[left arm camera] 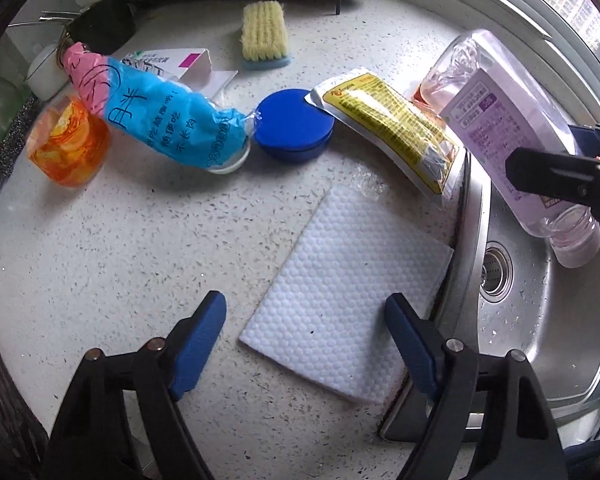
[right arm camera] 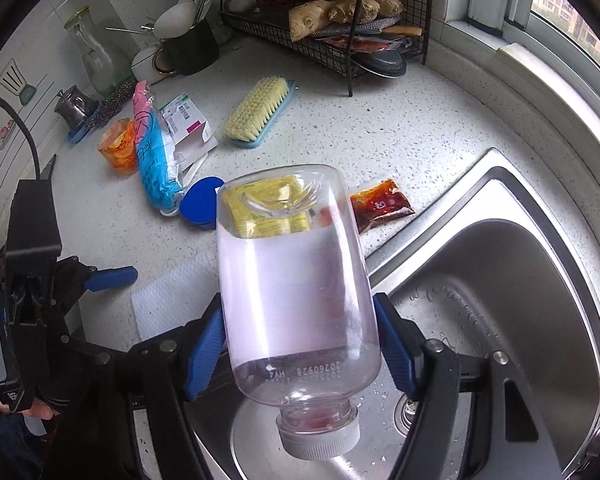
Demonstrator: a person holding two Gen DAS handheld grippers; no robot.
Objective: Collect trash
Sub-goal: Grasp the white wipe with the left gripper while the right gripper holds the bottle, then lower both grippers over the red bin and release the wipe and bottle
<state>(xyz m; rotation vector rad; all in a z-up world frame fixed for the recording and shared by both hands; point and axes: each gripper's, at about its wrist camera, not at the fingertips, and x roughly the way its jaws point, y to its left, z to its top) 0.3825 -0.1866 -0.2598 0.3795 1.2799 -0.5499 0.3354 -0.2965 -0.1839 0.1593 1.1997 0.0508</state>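
The left gripper (left arm camera: 304, 344) hangs open over the white paper towel (left arm camera: 340, 292), which lies flat on the bench (left arm camera: 120, 260) directly between its fingers, long axis running near-left to far-right beside the sink (left arm camera: 540, 320). The right gripper (right arm camera: 300, 352) clamps a clear bottle (right arm camera: 296, 280), cap downward, over the sink. Only the right wrist view shows a red sauce sachet (right arm camera: 380, 208) behind the bottle.

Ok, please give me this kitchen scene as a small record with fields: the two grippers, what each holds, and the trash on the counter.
left gripper: open, above white paper towel
right gripper: shut on clear plastic bottle, cap down, over sink
counter trash: yellow sauce packet, blue snack wrapper, orange jelly cup, dark sauce sachet
other: blue round lid, scrub brush
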